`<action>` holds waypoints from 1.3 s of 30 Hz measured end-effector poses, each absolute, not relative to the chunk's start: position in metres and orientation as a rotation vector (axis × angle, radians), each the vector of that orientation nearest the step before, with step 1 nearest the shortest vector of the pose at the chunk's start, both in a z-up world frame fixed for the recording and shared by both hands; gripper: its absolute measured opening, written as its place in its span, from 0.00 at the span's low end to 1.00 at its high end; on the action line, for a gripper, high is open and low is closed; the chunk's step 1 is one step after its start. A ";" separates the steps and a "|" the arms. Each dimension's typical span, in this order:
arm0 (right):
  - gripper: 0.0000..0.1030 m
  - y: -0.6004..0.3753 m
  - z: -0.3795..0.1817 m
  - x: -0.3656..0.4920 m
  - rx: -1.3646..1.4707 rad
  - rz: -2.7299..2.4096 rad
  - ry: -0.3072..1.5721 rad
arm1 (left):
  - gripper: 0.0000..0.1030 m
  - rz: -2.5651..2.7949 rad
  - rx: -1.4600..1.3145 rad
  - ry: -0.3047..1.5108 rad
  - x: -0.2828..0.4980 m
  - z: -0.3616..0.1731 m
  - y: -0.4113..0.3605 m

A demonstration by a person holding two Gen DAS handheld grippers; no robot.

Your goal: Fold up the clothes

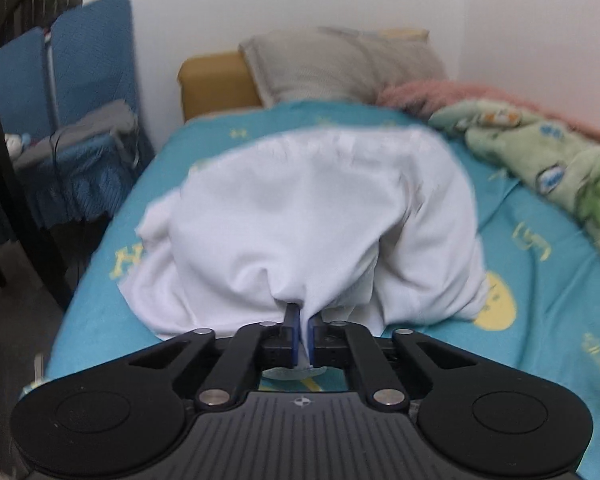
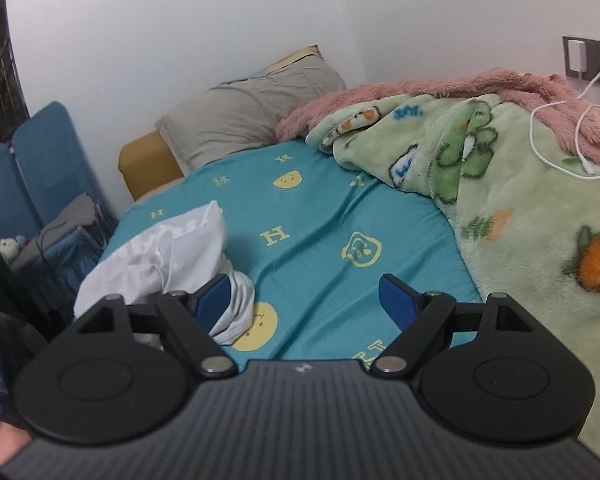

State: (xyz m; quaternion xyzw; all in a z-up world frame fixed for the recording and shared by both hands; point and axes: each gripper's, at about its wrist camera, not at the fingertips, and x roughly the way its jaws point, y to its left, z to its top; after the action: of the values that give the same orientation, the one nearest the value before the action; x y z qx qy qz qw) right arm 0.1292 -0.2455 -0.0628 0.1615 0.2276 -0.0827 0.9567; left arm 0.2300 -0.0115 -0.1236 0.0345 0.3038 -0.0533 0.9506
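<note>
Bunching limply on the teal bedsheet point(image 1: 540, 280), the white garment point(image 1: 312, 216) looks light and floppy (best taken at an edge or corner), its near fold pinched in the closed left gripper point(image 1: 304, 320) while the right gripper point(image 2: 306, 304) gapes empty beside it.

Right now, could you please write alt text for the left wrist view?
The left tongs are shut on a bunched fold of a white garment, which is heaped on a teal bedsheet. Behind lie a grey pillow and a green blanket.
</note>
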 end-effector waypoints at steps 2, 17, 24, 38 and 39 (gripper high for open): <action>0.80 -0.241 -0.064 0.131 0.312 -0.162 0.461 | 0.03 -0.136 0.041 0.575 0.215 -0.102 -0.002; 0.80 -0.199 -0.039 0.097 0.162 -0.108 0.336 | 0.02 -0.316 -0.207 0.283 0.035 0.021 0.073; 0.80 -0.150 -0.044 0.083 0.166 0.156 0.458 | 0.03 -0.293 -0.231 0.375 0.049 0.005 0.097; 0.80 -0.066 -0.114 0.144 0.048 0.202 0.661 | 0.03 -0.216 -0.254 0.459 0.096 -0.023 0.108; 0.80 -0.079 -0.110 0.144 0.102 0.158 0.643 | 0.03 -0.222 -0.253 0.461 0.097 -0.024 0.106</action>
State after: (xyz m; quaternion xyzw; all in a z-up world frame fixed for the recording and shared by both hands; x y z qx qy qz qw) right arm 0.1443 -0.0789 -0.1101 0.0499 0.3154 0.0774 0.9445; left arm 0.0969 0.1063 -0.0241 -0.1246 0.2275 -0.1097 0.9595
